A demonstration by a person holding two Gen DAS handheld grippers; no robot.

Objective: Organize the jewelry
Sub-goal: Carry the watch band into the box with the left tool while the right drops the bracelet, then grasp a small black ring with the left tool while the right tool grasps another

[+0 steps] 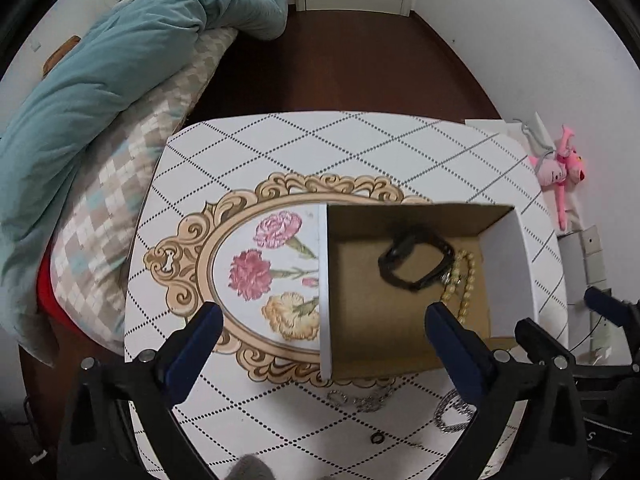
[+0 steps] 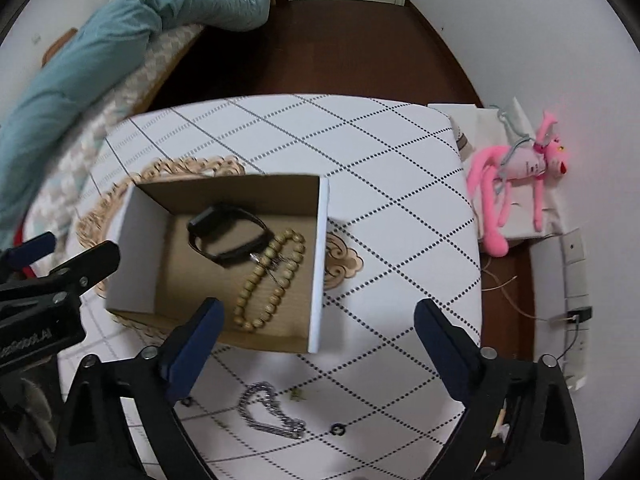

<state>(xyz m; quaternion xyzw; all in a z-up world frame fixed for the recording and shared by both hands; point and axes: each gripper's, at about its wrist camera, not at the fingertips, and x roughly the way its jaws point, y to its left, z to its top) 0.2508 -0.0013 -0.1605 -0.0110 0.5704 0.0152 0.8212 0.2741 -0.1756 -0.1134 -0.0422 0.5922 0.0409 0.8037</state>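
An open cardboard box [image 1: 505,264] [image 2: 318,264] stands on the patterned table. In it lie a black wristband [image 1: 414,262] [image 2: 228,236] and a beige bead bracelet [image 1: 464,280] [image 2: 272,280]. On the table in front of the box lie a silver chain [image 2: 272,412] [image 1: 452,414], a thinner silver chain [image 1: 360,398] and a small dark ring [image 1: 377,437] [image 2: 338,429]. My left gripper [image 1: 324,320] is open and empty above the box's left wall. My right gripper [image 2: 316,320] is open and empty above the box's near right corner.
The table [image 1: 280,148] [image 2: 360,140] has a diamond pattern and a flower picture in an ornate frame [image 1: 276,268]. A bed with a teal duvet [image 1: 100,80] is to the left. A pink plush toy [image 2: 516,176] [image 1: 560,168] lies on the right by the wall.
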